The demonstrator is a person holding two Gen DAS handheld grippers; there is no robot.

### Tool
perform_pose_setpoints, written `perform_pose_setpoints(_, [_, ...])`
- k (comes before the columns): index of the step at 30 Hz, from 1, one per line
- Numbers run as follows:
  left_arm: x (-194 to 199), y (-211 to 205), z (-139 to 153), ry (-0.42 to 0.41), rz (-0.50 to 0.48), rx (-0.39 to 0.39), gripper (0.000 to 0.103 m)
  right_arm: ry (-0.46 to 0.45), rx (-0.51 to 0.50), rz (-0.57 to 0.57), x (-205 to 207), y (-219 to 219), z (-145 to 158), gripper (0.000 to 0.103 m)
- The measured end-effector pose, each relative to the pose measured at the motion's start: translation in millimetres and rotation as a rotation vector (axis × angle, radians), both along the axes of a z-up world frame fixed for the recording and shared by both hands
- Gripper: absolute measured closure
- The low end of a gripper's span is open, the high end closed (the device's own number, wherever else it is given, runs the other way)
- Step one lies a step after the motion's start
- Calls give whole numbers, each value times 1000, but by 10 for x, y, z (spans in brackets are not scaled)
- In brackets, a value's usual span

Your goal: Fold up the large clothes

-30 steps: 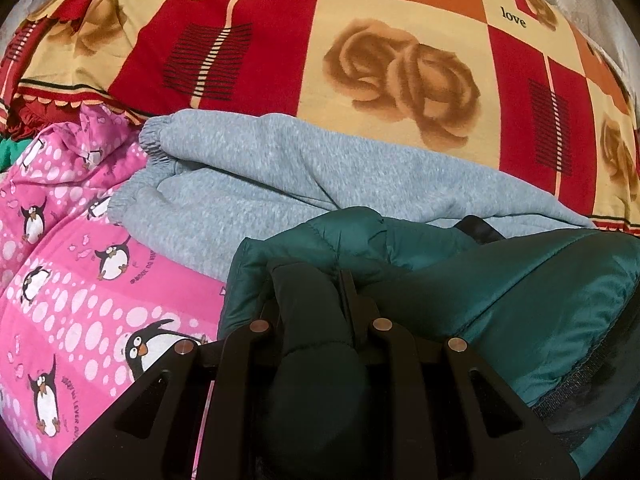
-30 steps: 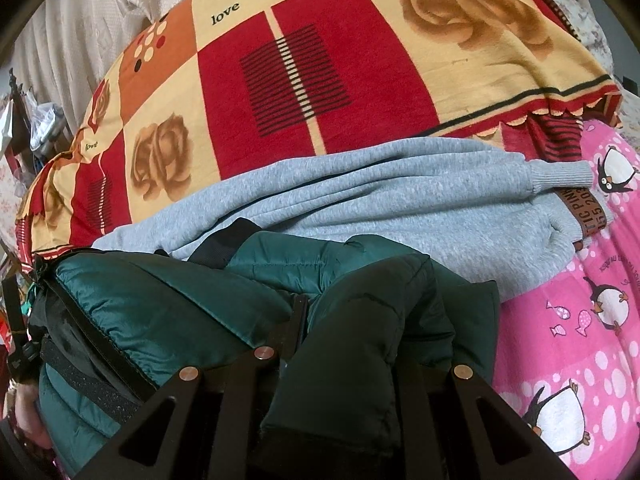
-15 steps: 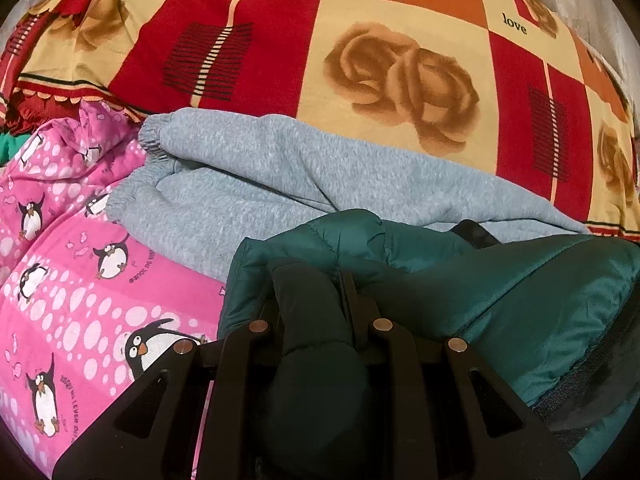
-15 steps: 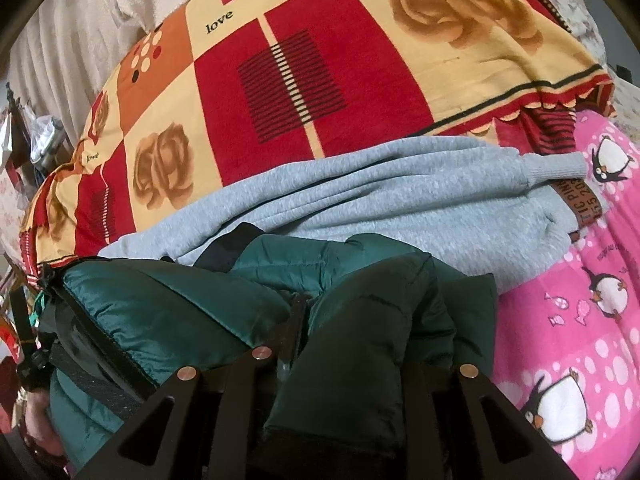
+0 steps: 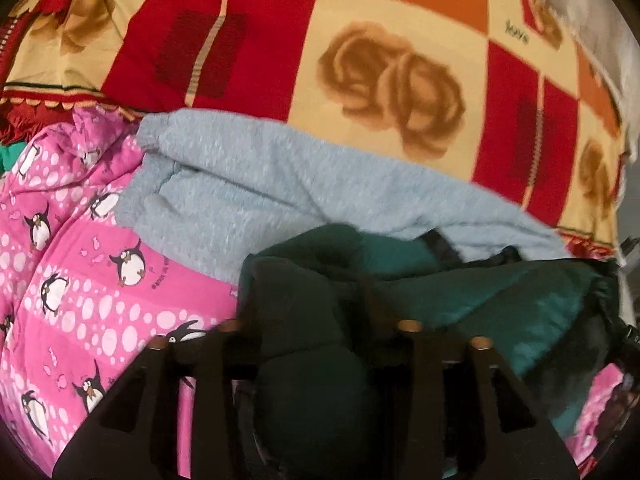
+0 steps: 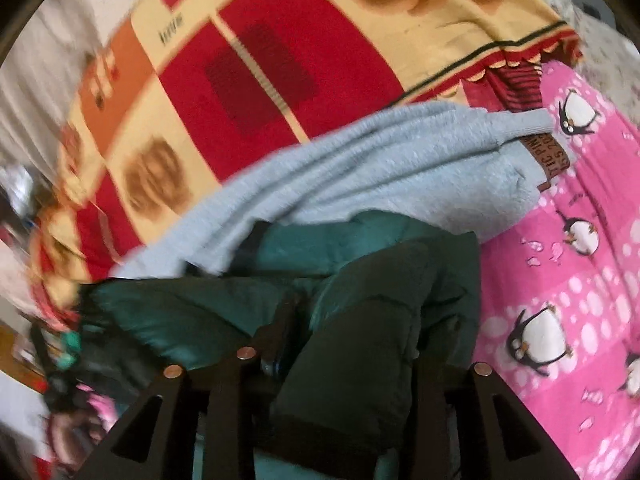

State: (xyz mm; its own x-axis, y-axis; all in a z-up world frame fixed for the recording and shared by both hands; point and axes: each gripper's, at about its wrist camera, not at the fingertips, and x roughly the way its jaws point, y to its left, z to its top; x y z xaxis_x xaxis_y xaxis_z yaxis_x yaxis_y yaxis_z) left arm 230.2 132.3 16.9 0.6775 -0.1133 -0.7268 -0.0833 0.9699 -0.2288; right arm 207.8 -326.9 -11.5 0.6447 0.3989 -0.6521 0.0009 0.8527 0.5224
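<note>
Both grippers hold the dark green puffer jacket (image 5: 500, 300) by bunched padding, so the step in hand is judged to be carrying one part of it over for a fold. The left gripper (image 5: 316, 344) has its fingers pinching a thick roll of the jacket; the right gripper (image 6: 340, 344) pinches another roll in the same way. The jacket lies on the bed, partly over a grey sweatshirt (image 5: 248, 184), which rests on a pink penguin blanket (image 5: 80, 280) and a red-and-yellow rose blanket (image 5: 360, 60).

The next move probably calls for both grippers travelling together and laying the padding flat — puffy fabric springs back easily.

Only the right view shows the sweatshirt's brown label (image 6: 548, 156); only the left shows its gathered cuff (image 5: 156, 140). Both views are blurred.
</note>
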Motion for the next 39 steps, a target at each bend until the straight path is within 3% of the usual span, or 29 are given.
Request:
perform_pose_setpoints(2, [-68,-46,120,-24,-19,4,25,-41,31,15,-97,-33,116,27])
perform_pose_setpoints(3, [-110,-71,187,-44,-16,23,21,-75,34,14,-170,-48,190,22])
perform_pose_setpoints(10, [-390,-40,605,-177,-2,30,19,-133,-4,18,-480,-99,452,22])
perform_pose_setpoints(16, [-438,-166,688,-204,-46,45,19,-140,-67,58,-523,-52,465,22])
perform_pose_setpoints(23, [-258,-291,423,-168,-75,88,19,-159,-157,86,-397,70,457,22])
perform_pose_setpoints(31, [227,-236,92,-133,-24,246,19,-173,-303,172,185,544,388,22])
perform_pose_setpoints(35, [518,-209,-306,-25,-36,219,19,-128,-437,269,484,840,90,23])
perform_pose_setpoints(37, [580,-240,-437,-10,-40,212,18,-79,-551,297,596,897,-179,23])
perform_pose_setpoints(39, [633,-261,-508,-19,-33,188,14,-95,-552,302,635,807,-361,22])
